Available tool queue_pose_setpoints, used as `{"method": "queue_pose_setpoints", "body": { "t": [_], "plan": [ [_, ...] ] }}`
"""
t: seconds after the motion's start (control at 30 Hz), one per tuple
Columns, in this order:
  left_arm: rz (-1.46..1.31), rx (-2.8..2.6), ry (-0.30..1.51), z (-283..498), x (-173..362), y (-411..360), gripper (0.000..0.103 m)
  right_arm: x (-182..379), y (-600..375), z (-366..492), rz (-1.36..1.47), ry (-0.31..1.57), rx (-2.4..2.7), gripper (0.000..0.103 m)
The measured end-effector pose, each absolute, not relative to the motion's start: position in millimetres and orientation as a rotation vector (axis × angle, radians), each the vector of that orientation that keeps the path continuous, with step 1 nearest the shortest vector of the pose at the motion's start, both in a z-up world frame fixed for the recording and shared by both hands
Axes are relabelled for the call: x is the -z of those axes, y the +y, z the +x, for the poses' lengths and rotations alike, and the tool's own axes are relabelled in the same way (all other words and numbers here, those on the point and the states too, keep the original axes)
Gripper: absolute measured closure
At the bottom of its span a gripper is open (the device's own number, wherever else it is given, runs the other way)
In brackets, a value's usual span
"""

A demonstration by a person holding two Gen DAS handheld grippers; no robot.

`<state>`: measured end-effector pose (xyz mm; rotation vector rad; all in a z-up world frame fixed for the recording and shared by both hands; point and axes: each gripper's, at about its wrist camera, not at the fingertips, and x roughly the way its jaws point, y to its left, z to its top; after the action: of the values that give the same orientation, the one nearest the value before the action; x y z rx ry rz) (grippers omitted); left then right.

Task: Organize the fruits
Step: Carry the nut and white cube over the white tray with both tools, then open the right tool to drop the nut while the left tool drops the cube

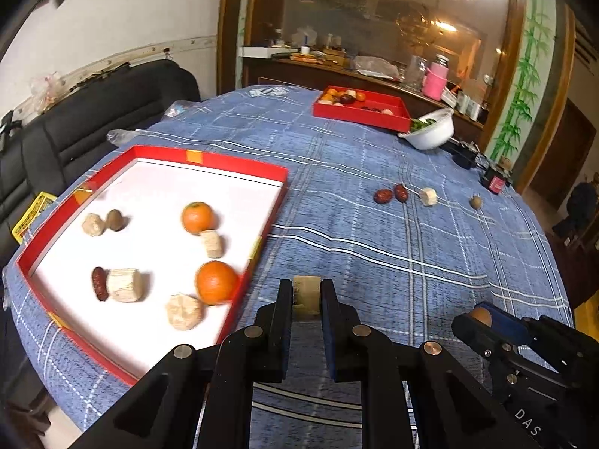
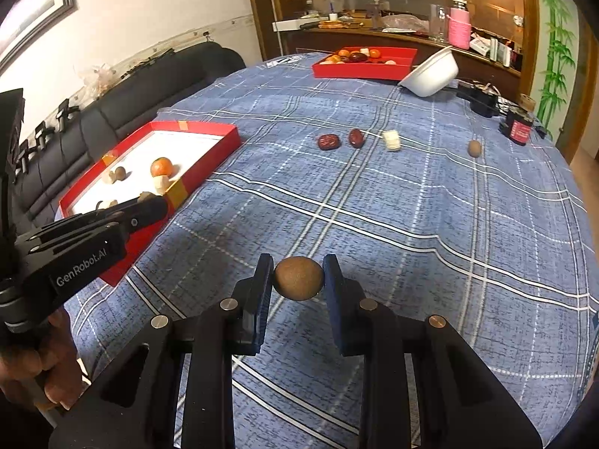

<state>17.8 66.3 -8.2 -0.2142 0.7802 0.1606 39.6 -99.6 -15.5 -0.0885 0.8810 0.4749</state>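
My left gripper [image 1: 307, 295] has its fingers clamped on a pale, fibrous, blocky chunk [image 1: 306, 293], held above the blue plaid cloth of the surface [image 1: 374, 247], just beside the red, white-floored tray [image 1: 262, 239]. My right gripper [image 2: 297, 278] has its fingers clamped on a round, matte brown fruit [image 2: 298, 278]. Two wrinkled red dates [image 2: 328, 141] lie well apart on the cloth.

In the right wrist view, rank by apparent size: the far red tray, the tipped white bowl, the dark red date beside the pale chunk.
1. Far red tray
2. Tipped white bowl
3. Dark red date, though it is nearer the camera.
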Motion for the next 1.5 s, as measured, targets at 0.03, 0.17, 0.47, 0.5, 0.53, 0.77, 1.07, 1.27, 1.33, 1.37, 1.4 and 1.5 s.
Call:
{"method": "queue_pose_setpoints", "body": {
  "t": [0.03,0.17,0.47,0.5,0.53,0.77,1.07,1.27,1.33,1.37,1.4,1.5],
  "plan": [
    [-0.219,-0.168,0.776,16,8,70,0.089,16,-97,40,-0.090,0.882,-0.480,0.077],
    [-0.245,-0.219,0.759,9,5,93,0.089,18,-82,40,-0.097,0.887,-0.513,0.077],
    [-0.312,-0.386,0.736,0,6,165,0.089,14,-22,43,-0.125,0.870,-0.634,0.077],
    [-0.316,-0.402,0.734,0,5,172,0.089,13,-13,44,-0.127,0.864,-0.648,0.077],
    [-0.319,-0.416,0.732,-1,5,179,0.089,12,-6,45,-0.130,0.861,-0.659,0.077],
    [-0.335,-0.519,0.723,4,8,227,0.089,7,47,57,-0.133,0.841,-0.734,0.077],
    [-0.333,-0.593,0.746,13,21,258,0.089,20,99,64,-0.170,0.867,-0.784,0.076],
    [-0.328,-0.616,0.761,21,26,266,0.089,26,111,71,-0.176,0.878,-0.784,0.076],
    [-0.333,-0.626,0.762,22,27,268,0.089,28,115,76,-0.177,0.883,-0.780,0.076],
    [-0.334,-0.633,0.763,23,27,268,0.089,29,116,77,-0.180,0.886,-0.779,0.076],
    [-0.332,-0.636,0.764,24,27,269,0.089,30,119,79,-0.185,0.886,-0.775,0.076],
    [-0.332,-0.647,0.773,26,29,272,0.089,33,123,82,-0.186,0.892,-0.776,0.076]
  ]
}}
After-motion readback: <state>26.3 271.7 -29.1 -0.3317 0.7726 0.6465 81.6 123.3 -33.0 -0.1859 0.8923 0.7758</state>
